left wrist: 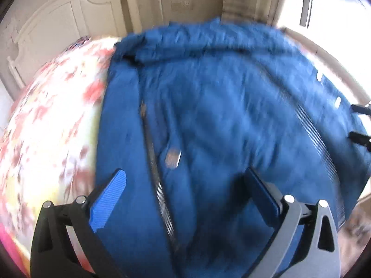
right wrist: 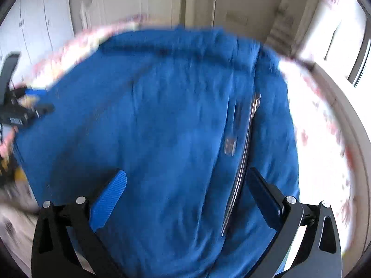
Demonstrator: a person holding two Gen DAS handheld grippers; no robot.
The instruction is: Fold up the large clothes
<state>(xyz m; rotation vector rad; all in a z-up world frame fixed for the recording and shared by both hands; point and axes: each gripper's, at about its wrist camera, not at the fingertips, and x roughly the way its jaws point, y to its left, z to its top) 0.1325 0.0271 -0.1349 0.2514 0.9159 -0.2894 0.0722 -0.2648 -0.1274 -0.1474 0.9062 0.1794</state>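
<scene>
A large blue jacket (left wrist: 220, 115) lies spread out on a bed covered with a floral sheet (left wrist: 51, 120), taking up most of both wrist views. The left gripper (left wrist: 185, 176) hangs above the jacket with its jaws spread wide and nothing between them; one blue ribbed pad (left wrist: 109, 199) shows on the near finger. A zipper (left wrist: 157, 180) runs up the cloth between the fingers, with a small patch or pull tab (left wrist: 172, 158) just beside it — blur keeps me from telling which. A second toothed zipper edge (left wrist: 313, 134) curves along the jacket's far side, near the tips of the other gripper at the frame's edge. The right gripper (right wrist: 185, 176) also hovers over the jacket (right wrist: 162, 115), jaws wide apart and holding nothing. In its view the zipper (right wrist: 243, 157) runs near the dark finger, with a striped tab (right wrist: 229, 147) beside it. The left gripper shows at the far edge of this view (right wrist: 34, 108), close to the jacket's border where the floral sheet (right wrist: 324, 120) peeks out. Behind the bed stand a pale carved headboard (left wrist: 46, 30) and a bright window (left wrist: 336, 2) — both frames are smeared with motion blur.
</scene>
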